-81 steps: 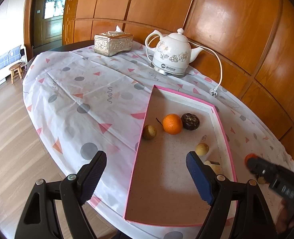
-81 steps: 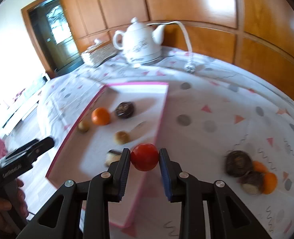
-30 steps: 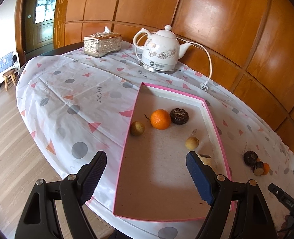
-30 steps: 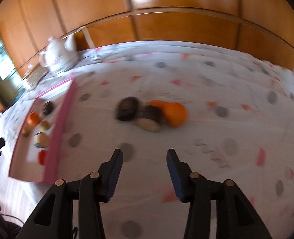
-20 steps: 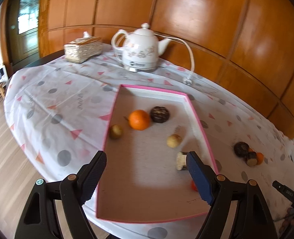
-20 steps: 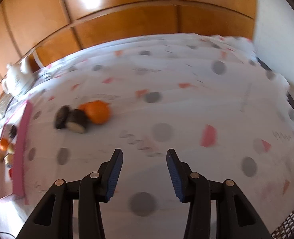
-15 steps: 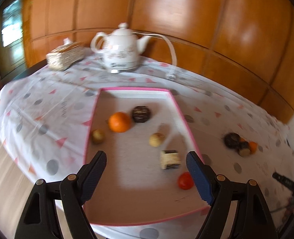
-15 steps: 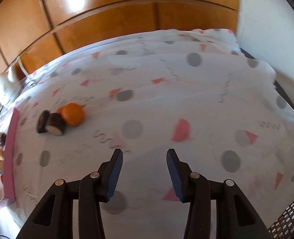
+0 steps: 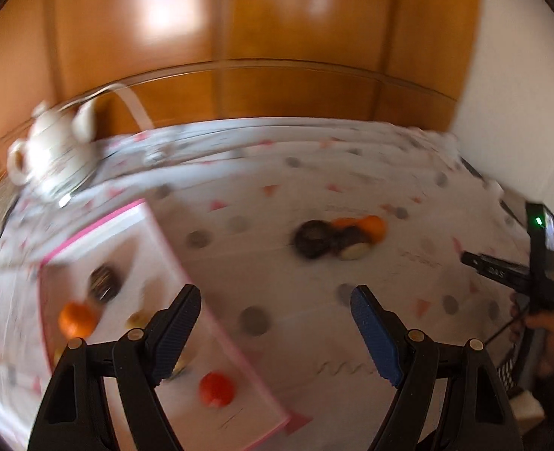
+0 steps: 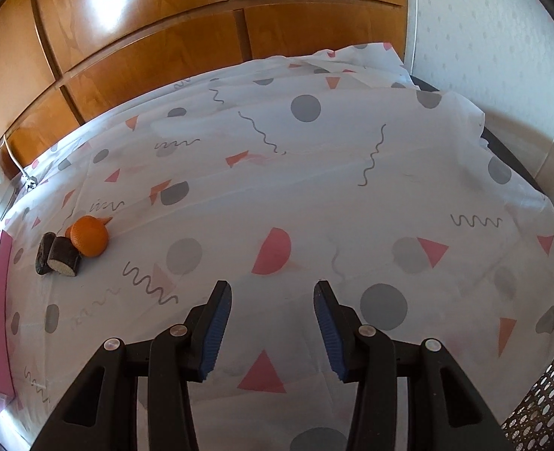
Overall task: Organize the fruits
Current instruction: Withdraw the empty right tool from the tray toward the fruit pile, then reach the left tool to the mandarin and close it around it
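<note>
A pink-rimmed tray [image 9: 186, 263] lies on the patterned tablecloth. It holds a red fruit [image 9: 217, 389], an orange [image 9: 77, 319], a dark fruit [image 9: 104, 282] and small pale ones. A loose cluster lies on the cloth right of the tray: a dark fruit [image 9: 312, 238], a cut dark piece [image 9: 354, 246] and an orange [image 9: 373, 227]. The same cluster shows in the right wrist view [image 10: 76, 250], far left. My left gripper [image 9: 276, 323] is open and empty above the tray's right rim. My right gripper [image 10: 272, 319] is open and empty over bare cloth.
A white kettle [image 9: 49, 158] with a cord stands behind the tray. Wooden wall panels run along the table's far side. A white wall and the table's edge [image 10: 510, 150] are at the right. The right gripper's body and hand [image 9: 536, 274] show in the left wrist view.
The right gripper let go of the red fruit in the tray and swung right, away over bare cloth. The left view swung right toward the loose cluster and is blurred.
</note>
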